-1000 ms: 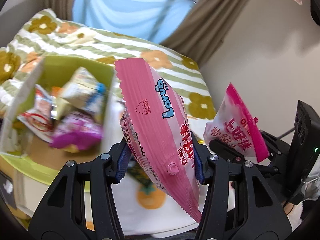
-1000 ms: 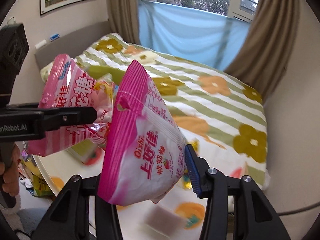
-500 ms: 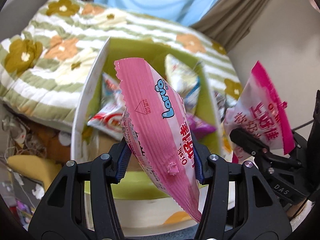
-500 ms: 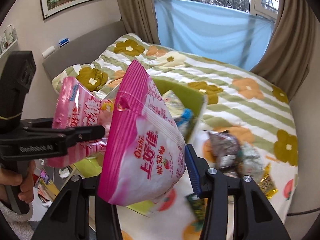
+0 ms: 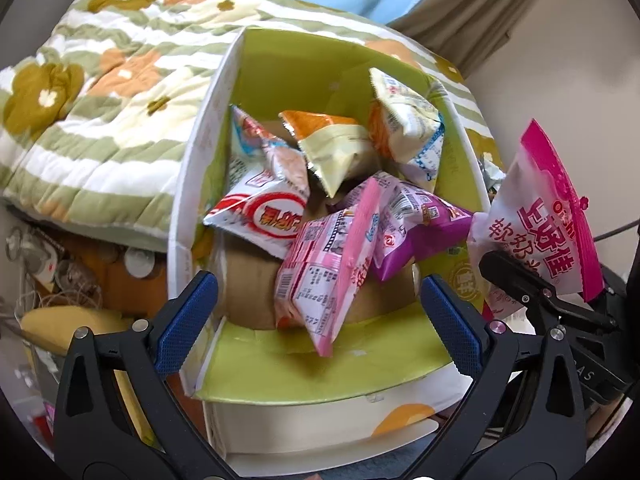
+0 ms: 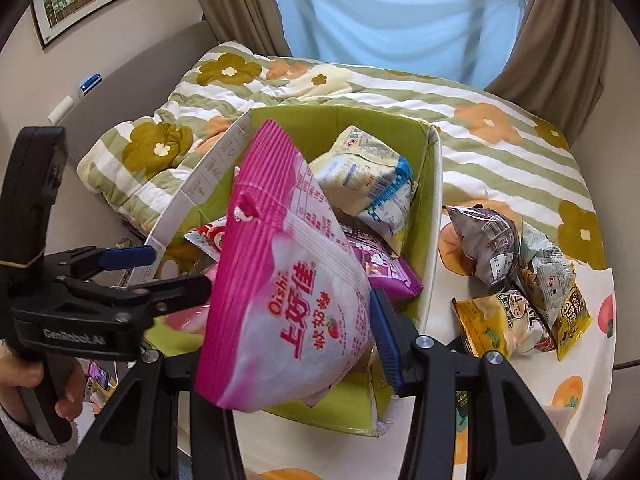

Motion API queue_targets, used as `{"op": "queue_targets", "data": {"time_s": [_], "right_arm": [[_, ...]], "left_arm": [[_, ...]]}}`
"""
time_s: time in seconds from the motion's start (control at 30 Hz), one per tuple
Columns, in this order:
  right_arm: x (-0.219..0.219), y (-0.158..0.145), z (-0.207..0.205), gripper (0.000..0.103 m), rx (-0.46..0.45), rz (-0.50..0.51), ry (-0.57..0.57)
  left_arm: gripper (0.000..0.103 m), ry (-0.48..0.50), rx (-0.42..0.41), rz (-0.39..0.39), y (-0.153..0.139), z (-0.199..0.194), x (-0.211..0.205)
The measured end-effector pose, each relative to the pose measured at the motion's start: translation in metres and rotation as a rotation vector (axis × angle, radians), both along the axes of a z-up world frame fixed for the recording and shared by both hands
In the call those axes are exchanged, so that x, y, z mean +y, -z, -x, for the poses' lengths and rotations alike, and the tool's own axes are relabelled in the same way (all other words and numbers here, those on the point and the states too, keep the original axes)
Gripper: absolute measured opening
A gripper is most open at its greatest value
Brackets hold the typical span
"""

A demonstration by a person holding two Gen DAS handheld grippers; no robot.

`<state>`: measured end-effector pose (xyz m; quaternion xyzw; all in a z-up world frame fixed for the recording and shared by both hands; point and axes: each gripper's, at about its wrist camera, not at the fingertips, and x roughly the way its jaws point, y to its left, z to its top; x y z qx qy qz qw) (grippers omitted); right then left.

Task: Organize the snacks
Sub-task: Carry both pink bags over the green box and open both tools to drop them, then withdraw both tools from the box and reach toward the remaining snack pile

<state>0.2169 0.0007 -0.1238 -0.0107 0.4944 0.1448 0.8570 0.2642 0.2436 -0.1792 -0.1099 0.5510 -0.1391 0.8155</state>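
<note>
A green-lined cardboard box (image 5: pixel 280 68) holds several snack bags. A pale pink striped bag (image 5: pixel 328 276) lies tilted on top of them, free of any grip. Above it my left gripper (image 5: pixel 316 292) has its jaws opening wide, and the blue pads touch nothing. In the right wrist view the left gripper (image 6: pixel 176 270) hangs over the box's left wall (image 6: pixel 208 176). My right gripper (image 6: pixel 288 320) is shut on a bright pink Oishi bag (image 6: pixel 288 292), held upright above the box's near right corner. That bag (image 5: pixel 548 232) also shows at the right of the left wrist view.
Several loose snack bags (image 6: pixel 512 280) lie on the fruit-print tablecloth (image 6: pixel 592 380) right of the box. A flowered striped quilt (image 6: pixel 360 92) covers the bed behind. Clutter (image 5: pixel 60 272) sits on the floor to the left. A hand (image 6: pixel 24 376) grips the left gripper's handle.
The left gripper's jaws have spread and the striped pink bag has dropped into the box. Both grippers have come lower over the box. The right gripper still holds its bag.
</note>
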Motion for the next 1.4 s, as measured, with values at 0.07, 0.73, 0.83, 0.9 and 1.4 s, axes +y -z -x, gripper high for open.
{"op": "queue_targets", "data": {"time_s": [0.07, 0.73, 0.83, 0.9, 1.4], "right_arm": [[-0.002, 0.001, 0.001, 0.044, -0.010, -0.016, -0.015], [-0.004, 0.012, 0.006, 0.102, -0.098, -0.071, -0.243], [-0.008, 0.012, 0.010, 0.102, -0.093, -0.072, -0.218], [-0.009, 0.012, 0.012, 0.102, -0.090, -0.076, -0.209], [-0.036, -0.037, 0.057, 0.102, -0.179, -0.139, -0.021]], "left_arm": [[0.101, -0.020, 0.003, 0.006, -0.002, 0.001, 0.005], [0.101, -0.081, -0.004, -0.012, -0.008, 0.005, 0.016], [0.101, -0.072, -0.012, -0.006, -0.010, 0.007, 0.014], [0.101, -0.065, -0.027, -0.012, -0.015, 0.010, 0.012], [0.101, 0.035, -0.182, 0.032, -0.064, 0.038, -0.009]]}}
